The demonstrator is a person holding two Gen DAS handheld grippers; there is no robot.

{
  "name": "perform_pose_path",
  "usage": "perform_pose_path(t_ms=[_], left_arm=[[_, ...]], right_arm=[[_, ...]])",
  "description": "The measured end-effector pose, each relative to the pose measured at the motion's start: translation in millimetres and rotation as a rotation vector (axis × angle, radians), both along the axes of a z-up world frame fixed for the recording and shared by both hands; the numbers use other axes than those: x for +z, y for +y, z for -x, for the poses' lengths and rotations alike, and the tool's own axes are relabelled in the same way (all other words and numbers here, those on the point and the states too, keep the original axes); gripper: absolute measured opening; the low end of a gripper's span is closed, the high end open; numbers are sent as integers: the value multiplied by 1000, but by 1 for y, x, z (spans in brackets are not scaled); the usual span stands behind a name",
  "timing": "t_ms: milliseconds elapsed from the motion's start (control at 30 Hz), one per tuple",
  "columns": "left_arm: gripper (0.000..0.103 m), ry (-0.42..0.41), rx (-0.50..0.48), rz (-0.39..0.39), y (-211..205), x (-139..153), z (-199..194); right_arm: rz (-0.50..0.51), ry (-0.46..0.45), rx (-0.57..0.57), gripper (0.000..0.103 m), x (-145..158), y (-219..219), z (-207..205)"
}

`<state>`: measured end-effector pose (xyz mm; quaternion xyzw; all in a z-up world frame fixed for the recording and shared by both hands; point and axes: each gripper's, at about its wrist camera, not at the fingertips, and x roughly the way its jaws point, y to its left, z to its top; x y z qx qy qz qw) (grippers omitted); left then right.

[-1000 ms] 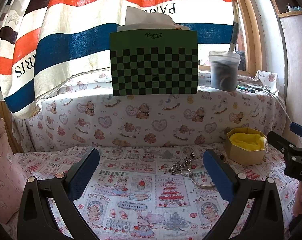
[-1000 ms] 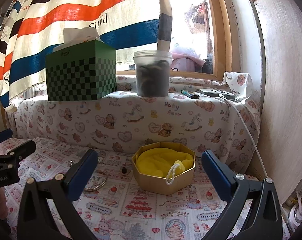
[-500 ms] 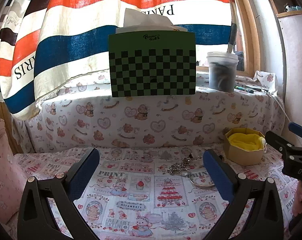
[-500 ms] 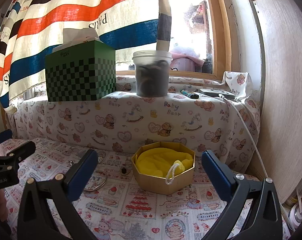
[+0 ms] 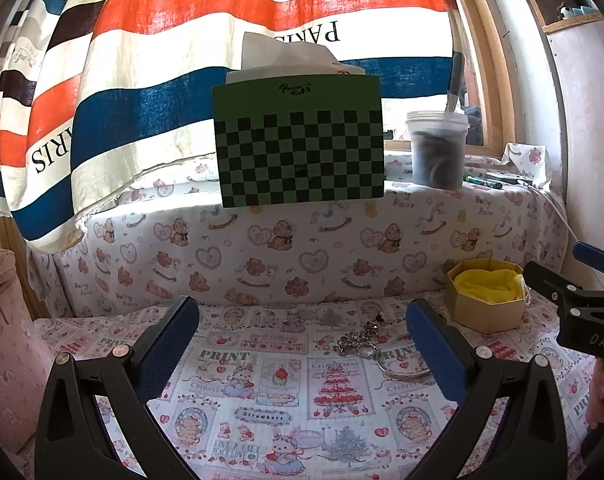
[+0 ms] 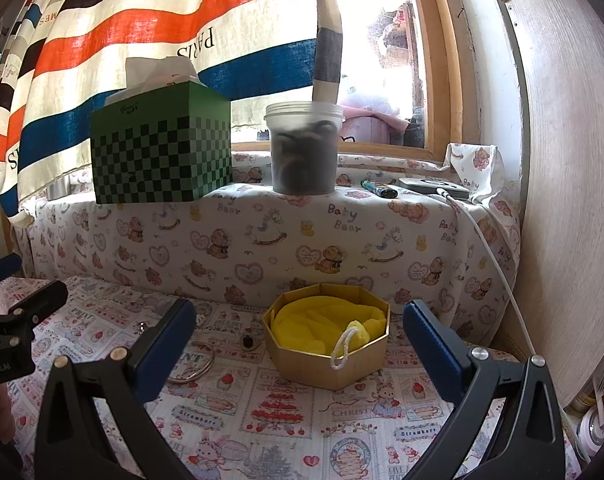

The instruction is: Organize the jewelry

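A pile of silver jewelry (image 5: 359,340) lies on the printed cloth, with a metal bangle (image 5: 401,370) beside it. The bangle (image 6: 200,364) and a small dark ring (image 6: 248,342) also show in the right wrist view. An octagonal cardboard box (image 6: 327,360) lined with yellow cloth (image 6: 321,324) stands right of them; it also shows in the left wrist view (image 5: 485,314). My left gripper (image 5: 302,344) is open and empty, above the cloth short of the jewelry. My right gripper (image 6: 300,340) is open and empty, facing the box.
A green checkered tissue box (image 5: 300,148) and a plastic tub (image 5: 437,150) stand on the raised ledge behind. A striped towel (image 5: 142,80) hangs at the back. A pink bag (image 5: 2,340) is at the left. A wooden panel (image 6: 573,200) bounds the right side.
The left wrist view has drifted slightly, so the tissue box and jewelry sit a little more to the left. Both grippers stay open and empty.
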<state>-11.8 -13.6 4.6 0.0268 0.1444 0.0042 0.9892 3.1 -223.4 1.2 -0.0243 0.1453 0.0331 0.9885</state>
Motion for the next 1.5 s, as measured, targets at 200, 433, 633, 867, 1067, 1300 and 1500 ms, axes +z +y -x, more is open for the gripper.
perform_pose_path(t_ms=[200, 433, 633, 867, 1067, 1300, 1500], left_arm=[[103, -4, 2, 7, 2, 0, 1], [103, -10, -12, 21, 4, 0, 3], [103, -7, -30, 27, 3, 0, 3], [103, 6, -46, 40, 3, -1, -1], [103, 10, -50, 30, 0, -1, -1], [103, 15, -60, 31, 0, -2, -1], [103, 14, -69, 46, 2, -2, 0]], right_arm=[[-10, -12, 15, 103, 1, -2, 2], [-17, -21, -9, 103, 1, -5, 5], [-20, -9, 3, 103, 0, -3, 3], [-14, -5, -21, 103, 0, -4, 3], [-9, -2, -37, 103, 1, -4, 2], [-4, -1, -30, 103, 1, -3, 2], [-1, -1, -32, 103, 1, -2, 2]])
